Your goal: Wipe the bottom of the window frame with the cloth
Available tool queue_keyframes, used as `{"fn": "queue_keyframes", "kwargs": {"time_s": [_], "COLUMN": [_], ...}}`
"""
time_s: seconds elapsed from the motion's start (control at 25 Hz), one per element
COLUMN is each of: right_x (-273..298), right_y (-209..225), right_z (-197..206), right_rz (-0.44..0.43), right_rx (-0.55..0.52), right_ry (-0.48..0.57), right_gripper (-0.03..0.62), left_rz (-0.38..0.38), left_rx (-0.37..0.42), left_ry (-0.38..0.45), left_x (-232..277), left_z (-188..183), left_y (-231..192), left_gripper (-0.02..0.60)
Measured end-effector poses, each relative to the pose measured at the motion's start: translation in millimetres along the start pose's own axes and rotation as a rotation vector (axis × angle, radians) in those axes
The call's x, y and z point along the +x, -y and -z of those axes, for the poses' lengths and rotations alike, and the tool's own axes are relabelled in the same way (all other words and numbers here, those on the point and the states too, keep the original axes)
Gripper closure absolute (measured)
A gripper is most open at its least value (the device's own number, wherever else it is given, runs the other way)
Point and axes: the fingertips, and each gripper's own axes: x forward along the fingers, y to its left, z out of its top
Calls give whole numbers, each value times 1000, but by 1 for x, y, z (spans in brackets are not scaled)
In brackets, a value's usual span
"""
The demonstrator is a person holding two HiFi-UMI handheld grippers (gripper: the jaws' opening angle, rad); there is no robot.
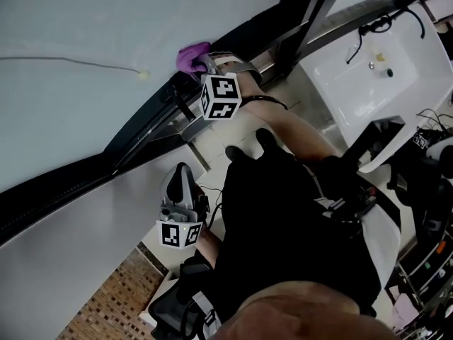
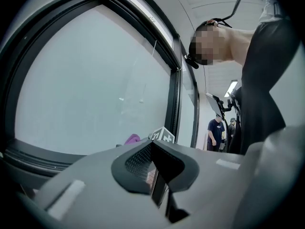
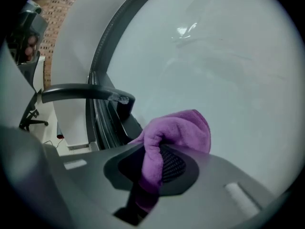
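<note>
A purple cloth (image 1: 190, 54) is bunched against the dark bottom window frame (image 1: 152, 115), right where frame meets glass. My right gripper (image 1: 200, 63) is shut on it, its marker cube just behind. In the right gripper view the cloth (image 3: 183, 130) folds out of the right gripper (image 3: 157, 168) and touches the pane, with the frame (image 3: 102, 123) running off to the left. My left gripper (image 1: 182, 172) hangs lower, by the white wall below the window. In its own view the left gripper (image 2: 159, 182) has its jaws shut on nothing, and the cloth (image 2: 132, 139) peeks out far ahead.
A blind cord with a bead (image 1: 144, 75) lies across the glass. A dark window handle (image 3: 86, 92) juts out near the cloth. A white sink unit (image 1: 375, 83) stands to the right, brick-pattern floor (image 1: 113, 296) below. People stand far off (image 2: 215, 132).
</note>
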Motion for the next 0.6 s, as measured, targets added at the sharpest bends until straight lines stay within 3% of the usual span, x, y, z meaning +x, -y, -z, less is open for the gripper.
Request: {"fn": "queue_keyframes", "kwargs": {"time_s": [0.2,0.36,0.6], "right_x": [-5,-24,-59], "right_y": [19,57,130], "right_z": [21,67,137], "right_rz": [79,172,330], "right_rx": [0,56,176], "right_ry": [-77,-178,-333], "right_gripper": [537,537,536], "left_rz": [101,192,247], "left_rx": [-22,-45,-54], "left_ry": [31,73,119], "left_x": [10,15,5], "left_z": [2,-6,-19], "left_y": [-19,-32,-55], "left_gripper": [591,591,591]}}
